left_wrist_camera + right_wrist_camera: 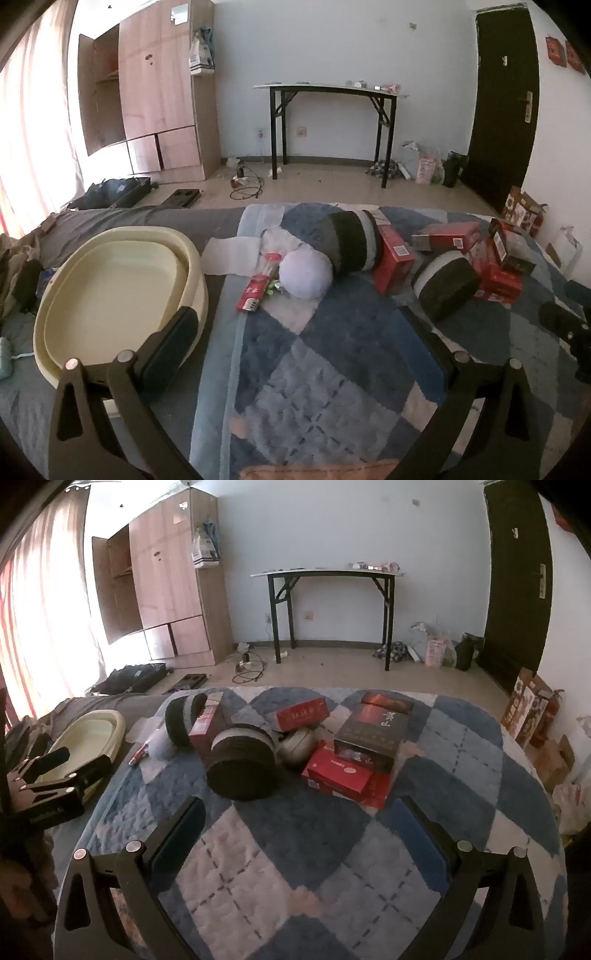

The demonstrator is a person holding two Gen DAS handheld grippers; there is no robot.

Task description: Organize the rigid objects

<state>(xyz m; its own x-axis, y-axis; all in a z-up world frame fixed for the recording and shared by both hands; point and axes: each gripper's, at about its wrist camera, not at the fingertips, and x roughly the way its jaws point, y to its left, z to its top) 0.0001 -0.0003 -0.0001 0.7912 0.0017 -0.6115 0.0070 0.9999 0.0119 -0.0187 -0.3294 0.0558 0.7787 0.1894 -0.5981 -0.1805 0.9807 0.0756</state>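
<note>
A cream oval basin (122,295) sits at the left of the bed, also in the right wrist view (99,731). On the blue checked blanket lie red boxes (395,258) (336,771), a dark box (373,734), two dark rolls (351,240) (242,764), a pale ball (304,273) and a thin red box (255,288). My left gripper (299,325) is open and empty, its left finger over the basin's rim. My right gripper (303,816) is open and empty, just short of the near roll and the red boxes.
A grey rounded case (297,746) lies between the roll and the boxes. The left gripper's body (48,779) shows at the left of the right wrist view. Beyond the bed are a black-legged table (332,122), a wooden wardrobe (159,99) and floor clutter.
</note>
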